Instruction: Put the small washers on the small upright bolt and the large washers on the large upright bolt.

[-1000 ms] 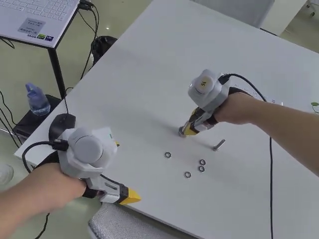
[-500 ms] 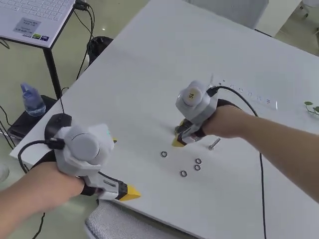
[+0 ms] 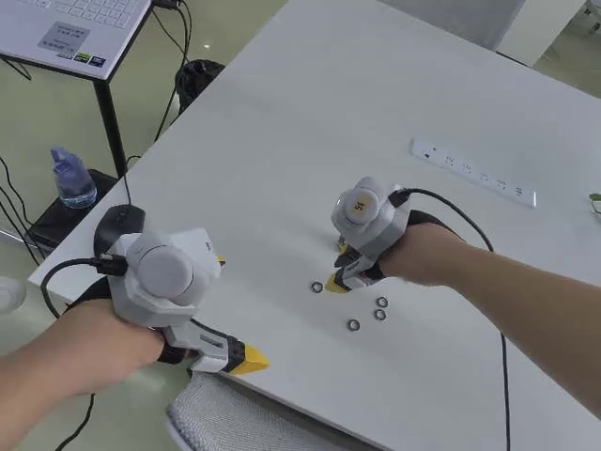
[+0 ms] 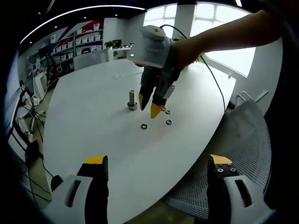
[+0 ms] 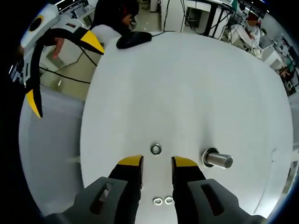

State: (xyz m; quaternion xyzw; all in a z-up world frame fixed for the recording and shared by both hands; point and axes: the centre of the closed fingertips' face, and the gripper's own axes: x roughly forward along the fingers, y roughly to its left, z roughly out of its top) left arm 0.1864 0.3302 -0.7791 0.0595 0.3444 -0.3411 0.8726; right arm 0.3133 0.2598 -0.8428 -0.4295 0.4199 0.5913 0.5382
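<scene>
Several small silver washers lie on the white table (image 3: 282, 141): one washer (image 3: 317, 287) to the left, a pair of washers (image 3: 380, 308) and one more washer (image 3: 353, 325). My right gripper (image 3: 337, 282) hovers low, open with a narrow gap. In the right gripper view its tips (image 5: 156, 162) stand just short of the single washer (image 5: 155, 149), with nothing between them. An upright bolt (image 5: 216, 159) stands beside it, also seen as the bolt (image 4: 132, 100) from the left gripper view. My left gripper (image 3: 246, 359) is open wide at the table's near edge, its jaws (image 4: 157, 161) bare.
A white power strip (image 3: 474, 174) lies at the back right. Left of the table are a laptop (image 3: 70, 28) on a stand, a water bottle (image 3: 72, 178) and cables. A grey mesh chair (image 3: 235, 423) sits against the near edge.
My right gripper has come away from the upright bolt, toward me and to the left, down to the single washer. A bolt lying flat is now hidden behind the hand. The left gripper has barely moved.
</scene>
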